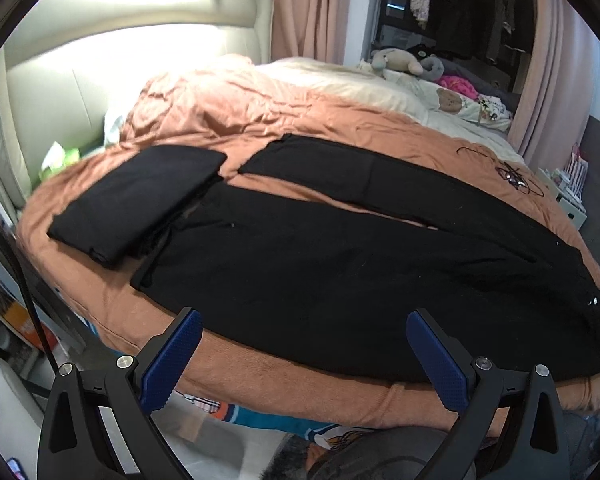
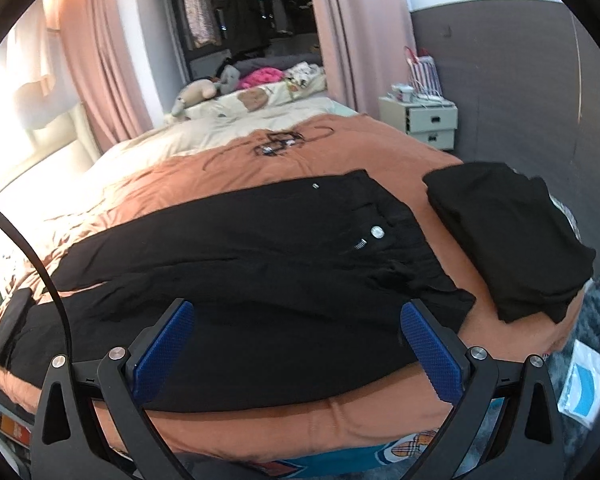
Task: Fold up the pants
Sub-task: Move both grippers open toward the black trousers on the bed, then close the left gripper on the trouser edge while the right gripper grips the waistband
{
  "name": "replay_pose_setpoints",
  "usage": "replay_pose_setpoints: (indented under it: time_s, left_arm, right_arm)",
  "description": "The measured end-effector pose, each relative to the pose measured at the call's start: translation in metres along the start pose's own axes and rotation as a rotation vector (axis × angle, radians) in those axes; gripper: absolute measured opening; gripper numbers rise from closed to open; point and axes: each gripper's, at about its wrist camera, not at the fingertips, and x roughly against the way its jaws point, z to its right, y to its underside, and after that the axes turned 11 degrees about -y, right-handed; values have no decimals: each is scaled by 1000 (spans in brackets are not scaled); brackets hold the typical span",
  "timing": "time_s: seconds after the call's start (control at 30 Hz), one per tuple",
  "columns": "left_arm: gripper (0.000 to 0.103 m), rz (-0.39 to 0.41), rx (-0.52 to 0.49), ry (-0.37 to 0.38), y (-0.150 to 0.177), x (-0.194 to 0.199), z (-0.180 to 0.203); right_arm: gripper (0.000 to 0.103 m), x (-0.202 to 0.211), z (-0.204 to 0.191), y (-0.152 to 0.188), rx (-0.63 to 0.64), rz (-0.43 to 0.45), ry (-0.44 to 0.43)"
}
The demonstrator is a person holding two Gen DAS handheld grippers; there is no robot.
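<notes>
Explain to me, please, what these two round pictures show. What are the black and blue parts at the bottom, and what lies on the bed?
Each picture comes from a fisheye camera on a hand-held gripper, looking along its two blue-padded fingers. One shows the left gripper, the other the right gripper. Both are open and hold nothing. On the orange blanket black pants lie spread flat, waist button towards the right. A folded black garment lies at the leg end, another folded black piece beside the waist. Folding has not yet started.
</notes>
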Motion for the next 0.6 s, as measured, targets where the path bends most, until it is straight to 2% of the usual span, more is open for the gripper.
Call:
replay_pose_setpoints:
  time_s: [0.17, 0.37, 0.53, 0.6]
  left_arm:
    - [103, -42, 53, 41, 0, -26, -13]
    - [101, -81, 119, 47, 4, -48, -37]
    - [88, -110, 183, 34, 9, -65, -64]
    - [86, -133, 219, 37, 11, -73, -74]
  right_arm:
    - [103, -14, -2, 1, -32, -38, 46]
    - [103, -31, 13, -3, -116, -78, 29]
    - [103, -43, 22, -5, -141, -98, 18]
    - [103, -48, 31, -5, -160, -104, 12]
